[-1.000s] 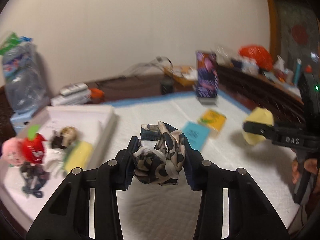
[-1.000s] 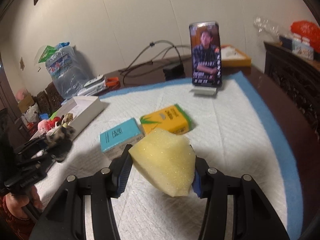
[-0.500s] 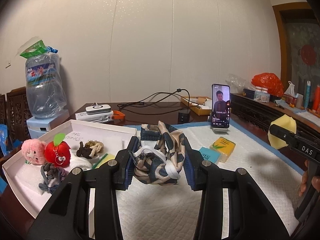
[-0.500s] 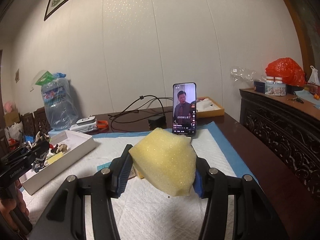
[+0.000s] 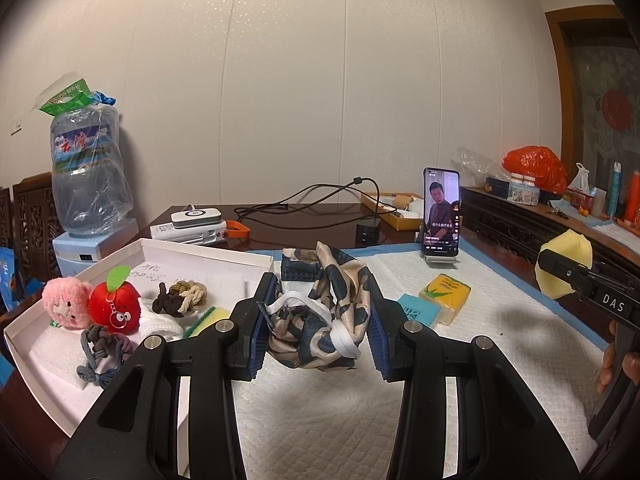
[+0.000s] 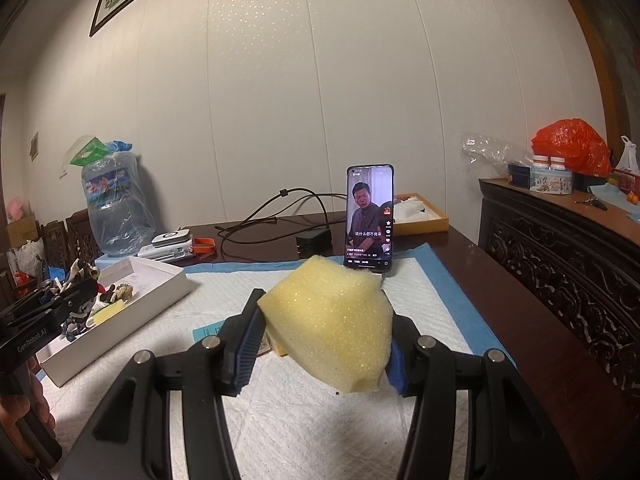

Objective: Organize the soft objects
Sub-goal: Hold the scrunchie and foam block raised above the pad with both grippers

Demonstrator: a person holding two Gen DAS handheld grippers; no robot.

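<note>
A patterned cloth (image 5: 318, 312) is clamped by the left gripper (image 5: 318, 326) and a yellow sponge (image 6: 330, 324) by the right gripper (image 6: 324, 344), both raised level since earlier, beside the white tray (image 5: 208, 252) at the pad's (image 5: 500, 320) left edge.

The sponge (image 6: 330, 320) hides the right tongs' (image 6: 320, 344) right pad and most of the yellow box (image 6: 278, 346) and blue box (image 6: 206, 332) behind it. The scarf (image 5: 318, 312) hides part of the tray's (image 5: 200, 252) right wall. Handwriting on the tray floor is too small to read.
</note>
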